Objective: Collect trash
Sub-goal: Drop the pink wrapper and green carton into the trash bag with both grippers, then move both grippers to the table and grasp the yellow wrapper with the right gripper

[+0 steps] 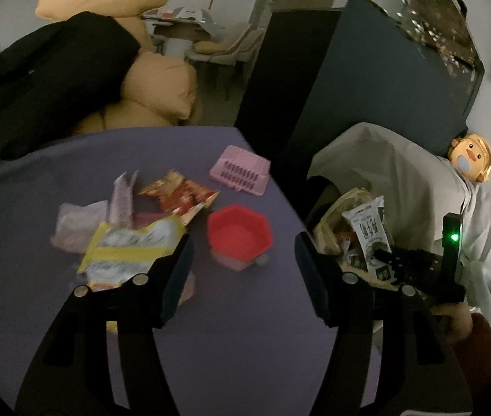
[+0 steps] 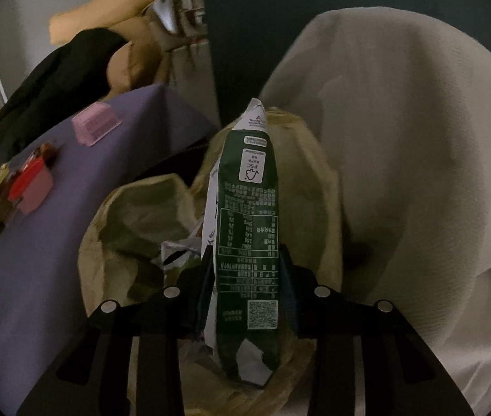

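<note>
Both grippers are matte black, each with two broad angular fingers that taper forward and carry dark blue-black pads on their inner faces. Round silver screw heads sit in pairs on the left gripper [image 1: 243,274] and the right gripper [image 2: 247,294]. The right one bears a small green light. The person's sleeve [image 1: 484,343] is dark red.

Milk carton [image 2: 248,228]: green/white, crumpled, standing upright in the mouth of the tan trash bag [image 2: 134,215], which sits just off the purple table's [image 1: 238,329] edge. Wrappers in a loose pile mid-table: yellow-white one [image 1: 131,246] flat in front, red-orange one [image 1: 179,194] crumpled behind, pale ones [image 1: 82,222] beside, overlapping.
</note>
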### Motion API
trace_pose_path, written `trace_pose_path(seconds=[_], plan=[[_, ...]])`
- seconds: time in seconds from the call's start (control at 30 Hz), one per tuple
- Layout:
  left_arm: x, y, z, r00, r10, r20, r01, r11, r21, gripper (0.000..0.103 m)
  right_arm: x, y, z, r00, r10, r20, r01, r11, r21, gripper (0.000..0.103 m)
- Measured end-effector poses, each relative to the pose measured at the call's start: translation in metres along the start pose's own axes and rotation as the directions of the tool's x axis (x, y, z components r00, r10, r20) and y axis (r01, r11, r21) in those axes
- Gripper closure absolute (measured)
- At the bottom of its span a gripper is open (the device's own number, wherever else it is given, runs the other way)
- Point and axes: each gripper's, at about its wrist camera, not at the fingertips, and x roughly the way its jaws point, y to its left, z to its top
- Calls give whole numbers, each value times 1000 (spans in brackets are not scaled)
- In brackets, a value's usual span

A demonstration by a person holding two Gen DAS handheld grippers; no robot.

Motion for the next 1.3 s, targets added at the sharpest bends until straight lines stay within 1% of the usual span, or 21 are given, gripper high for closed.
trace_pose_path(seconds=[0.07, 0.17, 0.27, 0.33, 0.47, 0.57, 0.63, 0.67, 0.73, 0.8, 0.9, 1.0, 1.07, 1.1, 1.13, 1.17, 1.23, 1.3], plan=[[-8, 12, -5, 1000, 10, 2, -10, 1000, -15, 43, -5, 4, 1, 1000, -21, 21, 21, 1000, -19, 52], [-17, 30, -12, 999, 41, 10, -41, 998, -38, 42, -19, 4, 3, 998, -24, 50, 25, 1000, -18, 47], [-24, 48, -19, 997, 71, 13, -70, 996, -61, 42, -36, 8, 10, 996, -15, 88, 17, 1000, -19, 47], [-28, 60, -23, 995, 97, 16, -95, 993, -74, 42, -49, 14, 16, 994, 6, 113, -2, 1000, -28, 47], [-36, 84, -33, 986, 163, 24, -160, 982, -101, 42, -66, 41, 29, 987, 61, 148, -50, 996, -74, 47], [-43, 103, -39, 981, 192, 20, -187, 973, -137, 42, -71, 68, 37, 981, 105, 165, -86, 989, -120, 47], [-48, 113, -43, 979, 205, 21, -199, 968, -152, 42, -72, 88, 42, 974, 154, 166, -130, 981, -146, 46], [-51, 119, -45, 977, 210, 23, -204, 966, -159, 42, -71, 97, 44, 971, 172, 164, -147, 977, -153, 46], [-55, 128, -50, 976, 215, 25, -208, 963, -174, 42, -71, 116, 47, 963, 220, 154, -193, 966, -170, 40], [-58, 134, -52, 975, 218, 27, -210, 960, -186, 42, -71, 138, 52, 950, 275, 146, -244, 949, -199, 39], [-66, 143, -56, 975, 220, 36, -209, 957, -202, 42, -72, 169, 55, 939, 324, 114, -286, 922, -262, 39], [-76, 148, -59, 974, 222, 46, -207, 955, -210, 42, -68, 209, 58, 937, 342, 71, -298, 890, -346, 39], [-84, 151, -60, 972, 227, 56, -211, 954, -214, 42, -65, 230, 59, 940, 334, 77, -281, 880, -382, 39], [-87, 153, -60, 972, 228, 61, -211, 954, -213, 42, -61, 247, 60, 937, 342, 67, -285, 864, -416, 39], [-91, 154, -60, 971, 229, 66, -211, 954, -212, 42, -57, 256, 61, 933, 355, 50, -300, 850, -433, 39], [-95, 155, -59, 970, 231, 74, -212, 955, -210, 42, -51, 267, 62, 926, 377, 25, -327, 832, -448, 39], [-102, 157, -59, 969, 231, 86, -209, 955, -210, 42, -37, 291, 64, 898, 437, -43, -403, 781, -478, 39], [-106, 159, -59, 969, 230, 94, -206, 955, -212, 42, -25, 313, 62, 891, 449, -71, -416, 741, -528, 40]])
